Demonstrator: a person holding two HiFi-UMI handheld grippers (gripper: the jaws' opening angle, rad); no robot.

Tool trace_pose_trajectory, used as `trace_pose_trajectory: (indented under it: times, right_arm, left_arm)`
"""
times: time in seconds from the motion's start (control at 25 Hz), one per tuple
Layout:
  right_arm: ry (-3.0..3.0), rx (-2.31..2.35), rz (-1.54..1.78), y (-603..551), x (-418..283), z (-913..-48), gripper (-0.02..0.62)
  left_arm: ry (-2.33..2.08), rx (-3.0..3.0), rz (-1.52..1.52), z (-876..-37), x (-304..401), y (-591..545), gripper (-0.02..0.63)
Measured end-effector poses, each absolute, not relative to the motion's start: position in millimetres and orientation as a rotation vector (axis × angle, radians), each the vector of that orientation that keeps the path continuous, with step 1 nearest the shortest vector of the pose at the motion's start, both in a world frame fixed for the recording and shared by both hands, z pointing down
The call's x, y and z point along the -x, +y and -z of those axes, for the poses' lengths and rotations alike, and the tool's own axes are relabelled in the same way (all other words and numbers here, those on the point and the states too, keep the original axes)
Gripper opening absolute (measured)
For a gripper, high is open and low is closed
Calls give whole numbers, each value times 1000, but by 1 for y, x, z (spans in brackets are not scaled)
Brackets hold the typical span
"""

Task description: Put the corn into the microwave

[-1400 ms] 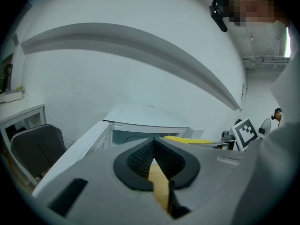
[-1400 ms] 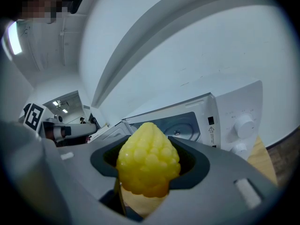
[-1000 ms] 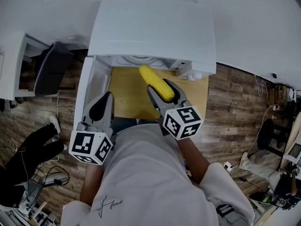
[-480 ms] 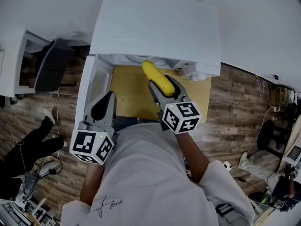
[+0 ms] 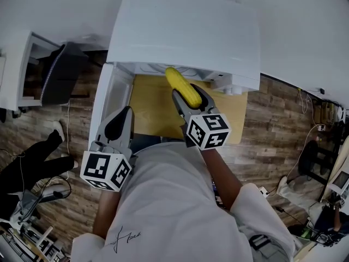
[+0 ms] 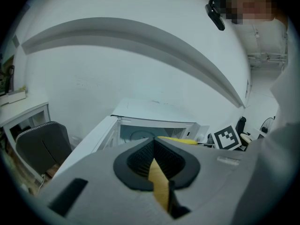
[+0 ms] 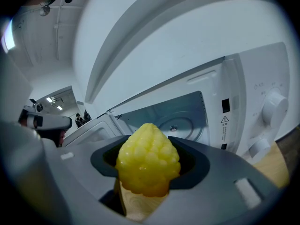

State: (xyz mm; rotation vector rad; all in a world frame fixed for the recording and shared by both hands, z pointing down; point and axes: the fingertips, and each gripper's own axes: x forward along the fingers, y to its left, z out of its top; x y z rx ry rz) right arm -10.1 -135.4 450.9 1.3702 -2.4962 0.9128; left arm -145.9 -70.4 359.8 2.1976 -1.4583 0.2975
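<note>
The white microwave (image 5: 185,31) stands at the far edge of a small wooden table (image 5: 150,111), its door (image 5: 104,105) swung open to the left. My right gripper (image 5: 190,98) is shut on a yellow corn cob (image 5: 181,86), whose tip points at the open cavity. In the right gripper view the corn (image 7: 147,163) fills the jaws of the right gripper (image 7: 147,170), with the cavity and glass turntable (image 7: 176,124) straight behind it. My left gripper (image 5: 117,125) hangs near the open door, shut and holding nothing. The left gripper (image 6: 153,146) looks at the microwave (image 6: 150,123) and the corn (image 6: 180,140).
The control panel with knobs (image 7: 274,104) sits on the microwave's right side. A dark chair (image 5: 57,78) and a white shelf (image 5: 16,64) stand at the left. A person's dark legs (image 5: 27,165) and cables lie on the wooden floor (image 5: 272,124).
My right gripper has carried the corn a little closer to the microwave's opening. The left gripper has stayed where it was.
</note>
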Motion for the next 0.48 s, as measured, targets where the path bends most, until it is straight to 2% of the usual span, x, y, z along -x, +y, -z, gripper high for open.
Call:
trace_pose_trajectory:
  times: [0.48]
  right_arm:
    - [-2475, -1392, -885, -160, 18, -467, 261]
  left_arm:
    - [-1439, -2177, -295, -363, 153, -76, -3]
